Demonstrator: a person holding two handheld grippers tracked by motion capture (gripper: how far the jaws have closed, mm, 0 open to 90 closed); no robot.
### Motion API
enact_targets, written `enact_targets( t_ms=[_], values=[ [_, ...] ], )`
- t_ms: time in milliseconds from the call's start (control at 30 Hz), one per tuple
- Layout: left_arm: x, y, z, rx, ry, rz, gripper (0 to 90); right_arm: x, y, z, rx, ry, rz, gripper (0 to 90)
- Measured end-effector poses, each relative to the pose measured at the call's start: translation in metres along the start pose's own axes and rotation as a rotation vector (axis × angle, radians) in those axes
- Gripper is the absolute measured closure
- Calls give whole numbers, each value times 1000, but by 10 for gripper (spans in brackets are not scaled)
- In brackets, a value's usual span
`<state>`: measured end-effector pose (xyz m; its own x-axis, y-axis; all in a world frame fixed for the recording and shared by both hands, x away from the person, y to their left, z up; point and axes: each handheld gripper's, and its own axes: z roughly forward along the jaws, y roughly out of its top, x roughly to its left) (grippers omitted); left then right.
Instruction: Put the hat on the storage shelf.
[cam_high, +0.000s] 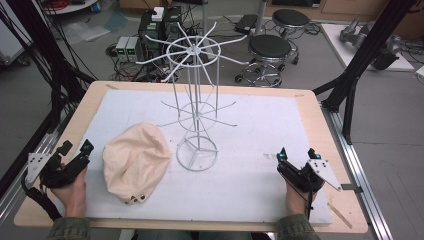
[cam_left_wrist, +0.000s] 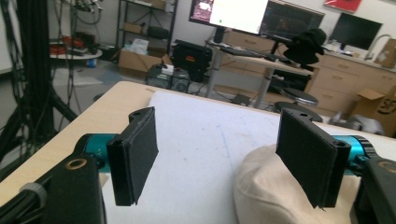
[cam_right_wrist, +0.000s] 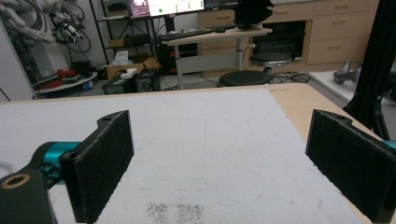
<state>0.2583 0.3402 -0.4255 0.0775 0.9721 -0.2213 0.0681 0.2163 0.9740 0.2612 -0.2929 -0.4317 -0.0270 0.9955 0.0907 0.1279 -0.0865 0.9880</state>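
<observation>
Grippers sat wide open and empty — left gripper (cam_high: 75, 152) just beside the cream fabric cap (cam_high: 134, 161), right gripper (cam_high: 298, 153) well apart. Likely next: grasping it for the white wire rack (cam_high: 196, 100).

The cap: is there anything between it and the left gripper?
Nothing visible. The left gripper is open just left of the cap, with bare white mat between them. The wire rack stands on the cap's far right side, out of that path.

Cream cap (cam_left_wrist: 280, 196) cut off by bottom edge.
</observation>
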Motion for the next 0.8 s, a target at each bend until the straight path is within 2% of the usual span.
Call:
enact_targets(
  t_ms=[200, 267, 533, 700, 800],
  values=[
    [-13, 8, 6, 37, -47, 99, 270, 0, 0, 2, 1, 8, -1, 65],
    [-18, 10, 8, 57, -56, 117, 245, 0, 0, 2, -1, 9, 1, 65],
    [-27, 16, 14, 98, -105, 124, 242, -3, 1, 3, 1, 6, 8, 65],
    [-33, 24, 24, 127, -128, 143, 246, -3, 2, 4, -4, 4, -31, 65],
    [-34, 27, 30, 138, -147, 135, 247, -4, 2, 5, -4, 3, -23, 65]
  ],
)
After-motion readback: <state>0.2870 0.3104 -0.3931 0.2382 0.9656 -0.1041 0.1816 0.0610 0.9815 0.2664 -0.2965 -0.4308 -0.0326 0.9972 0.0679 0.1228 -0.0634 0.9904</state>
